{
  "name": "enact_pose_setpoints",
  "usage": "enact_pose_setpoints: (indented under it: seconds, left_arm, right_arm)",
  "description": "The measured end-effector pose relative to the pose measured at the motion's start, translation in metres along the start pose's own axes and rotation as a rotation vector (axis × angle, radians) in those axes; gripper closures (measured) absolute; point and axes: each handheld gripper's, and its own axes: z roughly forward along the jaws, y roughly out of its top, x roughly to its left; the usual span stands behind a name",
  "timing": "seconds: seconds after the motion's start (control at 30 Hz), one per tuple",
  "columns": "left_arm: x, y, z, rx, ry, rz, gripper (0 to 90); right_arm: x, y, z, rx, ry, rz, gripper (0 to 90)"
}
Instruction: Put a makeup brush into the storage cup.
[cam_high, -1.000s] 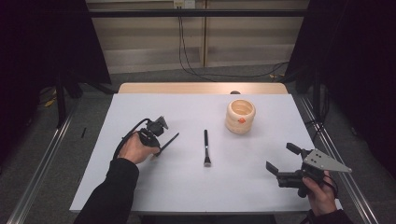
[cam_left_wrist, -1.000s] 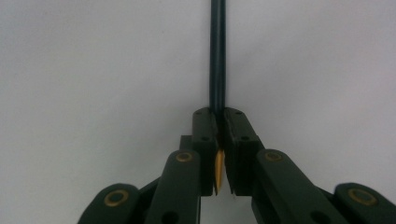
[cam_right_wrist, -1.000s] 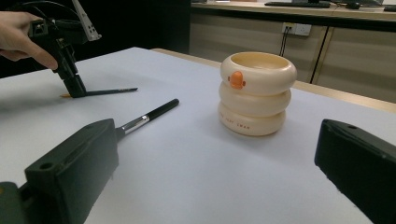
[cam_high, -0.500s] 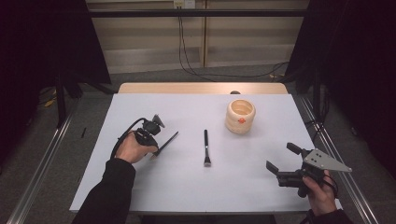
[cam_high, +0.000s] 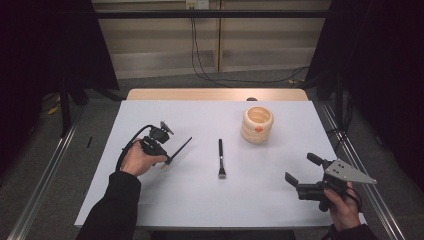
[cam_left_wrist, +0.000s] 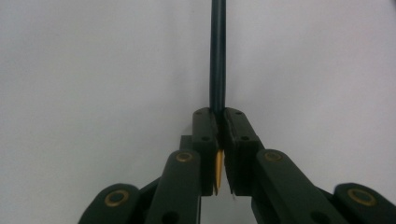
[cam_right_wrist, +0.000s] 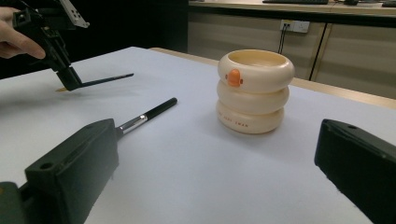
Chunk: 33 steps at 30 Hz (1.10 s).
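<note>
Pencil (cam_left_wrist: 217, 56) clenched in left gripper (cam_high: 169, 156) jaws, lifted slightly off the worktop (cam_high: 200, 200) and carried a little leftward since a moment ago; ready for the duck-faced holder (cam_high: 258, 124). Right gripper (cam_high: 302, 175) released, idle near the brush (cam_high: 220, 158).

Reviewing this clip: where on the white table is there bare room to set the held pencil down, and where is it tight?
The left gripper is shut on a dark pencil. Bare patches: the far-left table behind it, and the near middle between both forearms. Tighter: the strip between the brush and the cream holder, and around the open right gripper.
</note>
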Motion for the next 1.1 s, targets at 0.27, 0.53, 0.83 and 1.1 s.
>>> enact_pose_setpoints:
  seconds: [0.27,0.53,0.83,1.1]
  left_arm:
    - [-0.005,-0.001,-0.005,-0.027,-0.019,0.034,84.0]
    - [-0.012,-0.003,-0.011,-0.078,-0.027,0.116,84.0]
    - [-0.019,-0.006,-0.022,-0.143,-0.048,0.156,84.0]
    - [-0.032,-0.009,-0.030,-0.200,-0.056,0.173,84.0]
  right_arm:
    - [0.000,0.000,0.000,0.000,0.005,0.001,0.0]
    - [-0.001,0.000,0.000,-0.007,0.003,0.019,0.0]
    - [-0.002,-0.001,0.000,-0.015,0.004,0.014,0.0]
    - [-0.001,-0.004,0.003,-0.032,0.031,-0.036,0.0]
